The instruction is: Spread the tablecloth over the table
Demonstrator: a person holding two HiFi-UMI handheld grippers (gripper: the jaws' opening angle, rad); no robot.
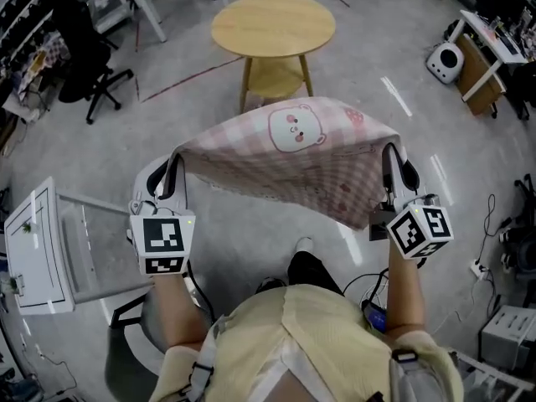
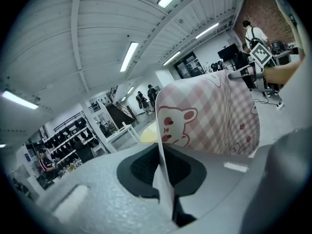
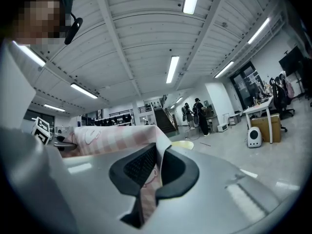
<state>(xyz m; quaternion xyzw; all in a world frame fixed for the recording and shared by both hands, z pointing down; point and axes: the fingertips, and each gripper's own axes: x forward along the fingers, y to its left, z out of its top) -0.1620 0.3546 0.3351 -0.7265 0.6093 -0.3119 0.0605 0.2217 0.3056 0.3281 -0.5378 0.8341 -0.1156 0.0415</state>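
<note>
A pink-and-white checked tablecloth [image 1: 293, 162] with a bear face printed on it hangs stretched in the air between my two grippers. My left gripper [image 1: 177, 159] is shut on its left corner, and the cloth [image 2: 209, 116] runs out from between the jaws. My right gripper [image 1: 390, 153] is shut on the right corner, the cloth [image 3: 119, 140] pinched between the dark pads. The round wooden table [image 1: 273, 23] stands on the floor ahead of the cloth, bare on top. In the left gripper view the right gripper [image 2: 253, 74] shows at the far end of the cloth.
A lower shelf [image 1: 278, 78] sits under the round table. A black office chair [image 1: 88, 65] stands far left, a white cabinet [image 1: 38, 254] near left. A small white appliance [image 1: 445, 61] and a desk [image 1: 490, 40] are at the right. Cables [image 1: 490, 249] lie on the floor.
</note>
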